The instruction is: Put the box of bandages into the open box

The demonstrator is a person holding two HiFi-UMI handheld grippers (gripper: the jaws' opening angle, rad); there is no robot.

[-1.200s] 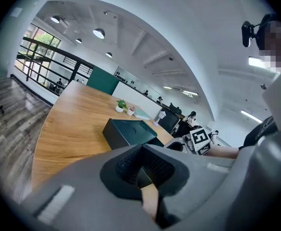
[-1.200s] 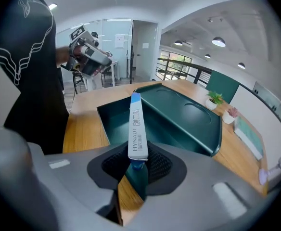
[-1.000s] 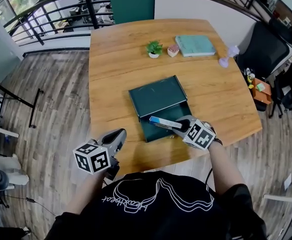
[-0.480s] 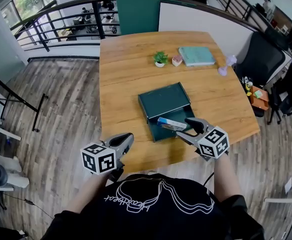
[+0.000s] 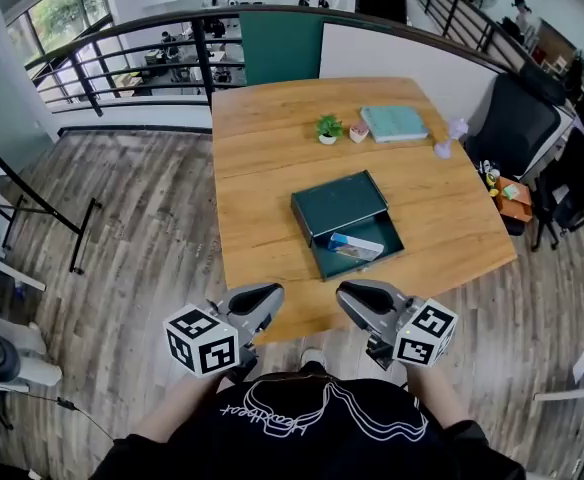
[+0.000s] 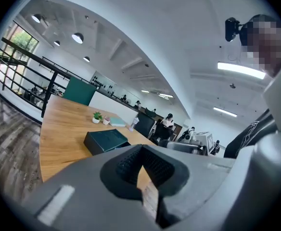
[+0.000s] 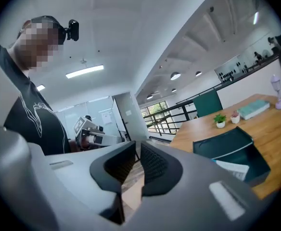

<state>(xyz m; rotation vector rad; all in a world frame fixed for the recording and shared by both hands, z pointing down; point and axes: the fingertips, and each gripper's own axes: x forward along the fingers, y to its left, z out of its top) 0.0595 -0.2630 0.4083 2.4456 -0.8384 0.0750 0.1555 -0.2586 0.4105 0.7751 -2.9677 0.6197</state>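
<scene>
The open dark green box [image 5: 339, 206] lies mid-table, its lid laid back and its tray [image 5: 388, 238] toward me. The white and blue box of bandages [image 5: 356, 247] rests inside the tray, also visible in the right gripper view as the bandage box [image 7: 232, 168] within the green box [image 7: 229, 148]. My left gripper [image 5: 270, 295] and right gripper [image 5: 348, 297] hover side by side at the table's near edge, well short of the box. Both are shut and hold nothing. In the left gripper view the green box [image 6: 106, 139] sits far beyond the closed left gripper [image 6: 141, 165]. The right gripper [image 7: 136, 160] also looks closed.
At the table's far side stand a small potted plant [image 5: 327, 128], a pink pot [image 5: 358, 132], a teal book [image 5: 393, 122] and a lavender object [image 5: 444, 148]. A black office chair [image 5: 517, 118] stands to the right. Railings run behind and to the left.
The right gripper released the bandage box into the tray, drew back toward me to the table's near edge and shut. The left gripper shifted slightly.
</scene>
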